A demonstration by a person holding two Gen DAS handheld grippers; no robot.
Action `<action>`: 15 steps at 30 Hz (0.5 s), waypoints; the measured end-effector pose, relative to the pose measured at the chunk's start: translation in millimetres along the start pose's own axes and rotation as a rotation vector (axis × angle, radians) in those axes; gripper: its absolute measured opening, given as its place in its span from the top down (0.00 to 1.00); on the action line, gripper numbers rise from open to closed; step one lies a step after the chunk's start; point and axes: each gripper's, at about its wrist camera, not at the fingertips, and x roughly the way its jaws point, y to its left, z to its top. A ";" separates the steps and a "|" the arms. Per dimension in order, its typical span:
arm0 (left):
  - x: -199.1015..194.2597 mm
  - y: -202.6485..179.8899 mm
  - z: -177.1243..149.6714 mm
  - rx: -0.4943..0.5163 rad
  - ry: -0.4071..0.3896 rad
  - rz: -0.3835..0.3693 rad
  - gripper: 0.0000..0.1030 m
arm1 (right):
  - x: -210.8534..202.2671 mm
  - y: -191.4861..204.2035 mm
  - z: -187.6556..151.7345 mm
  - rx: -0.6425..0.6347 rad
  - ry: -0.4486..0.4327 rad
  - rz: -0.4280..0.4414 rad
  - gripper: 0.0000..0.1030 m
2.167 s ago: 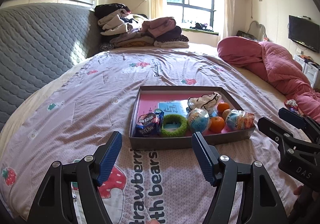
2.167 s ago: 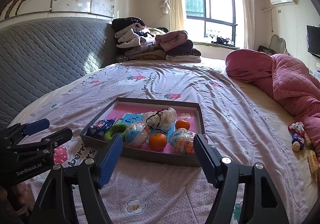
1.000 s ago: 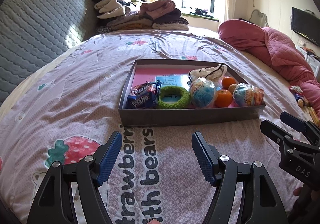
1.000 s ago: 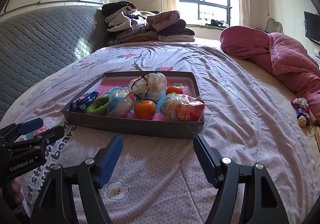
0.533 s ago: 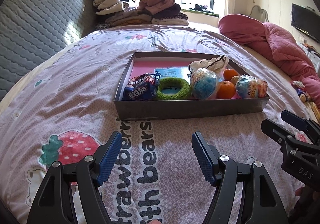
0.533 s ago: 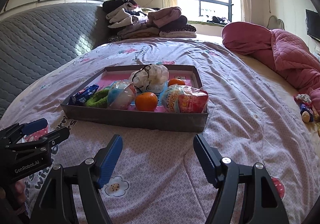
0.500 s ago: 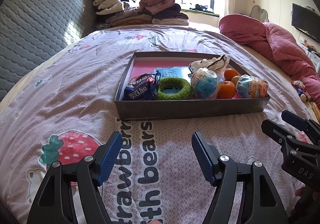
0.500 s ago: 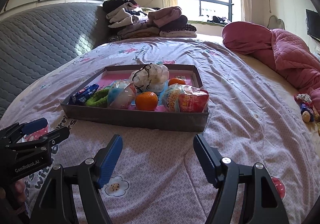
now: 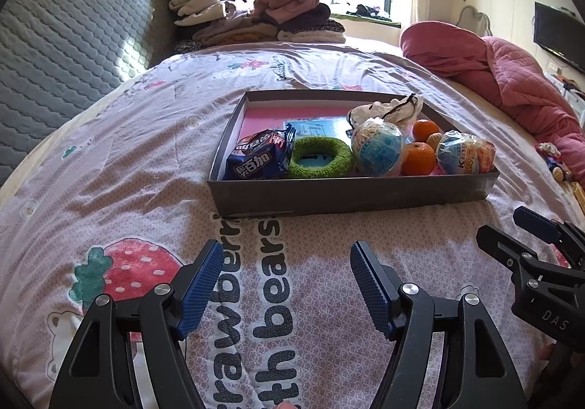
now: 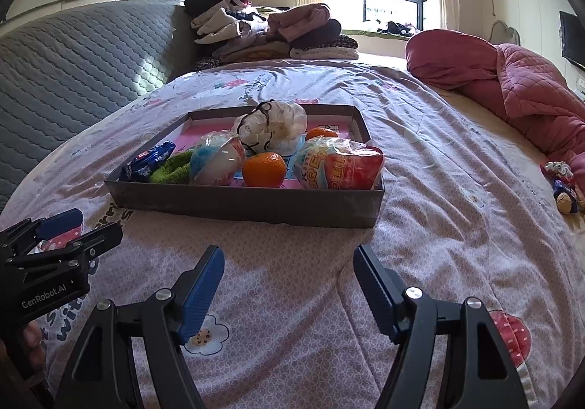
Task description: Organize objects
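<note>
A grey box [image 9: 351, 195] with a pink floor sits on the bed. It holds a blue snack pack [image 9: 260, 155], a green ring [image 9: 320, 162], a wrapped toy ball [image 9: 376, 153], oranges [image 9: 418, 158], a wrapped egg toy [image 9: 466, 153] and a white bag [image 9: 393, 109]. The box also shows in the right wrist view [image 10: 256, 202]. My left gripper [image 9: 287, 279] is open and empty, short of the box's near wall. My right gripper [image 10: 289, 281] is open and empty, near the box's right corner.
The bed has a strawberry-print quilt [image 9: 128, 189]. A grey padded headboard [image 9: 65, 54] is at left. Folded clothes [image 9: 256, 18] are piled at the far end. A pink duvet [image 9: 512, 80] lies at right, with small toys [image 10: 565, 182] beside it.
Both grippers have moved closer to the box and lower over the quilt. The box now looks larger in both views. Both grippers stay open.
</note>
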 end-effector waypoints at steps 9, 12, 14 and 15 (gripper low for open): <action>3.6 0.7 -1.5 0.000 0.013 0.001 0.29 | 2.8 -0.4 -1.7 0.005 0.011 0.007 0.30; 4.7 0.1 -2.2 0.000 0.017 0.000 0.29 | 3.4 1.5 -2.3 -0.003 0.013 0.008 0.30; 5.5 0.0 -2.5 0.000 0.019 0.001 0.29 | 3.7 2.5 -2.7 -0.005 0.013 0.007 0.30; 6.1 0.2 -3.0 -0.001 0.021 0.002 0.29 | 4.0 2.6 -2.8 -0.005 0.014 0.008 0.30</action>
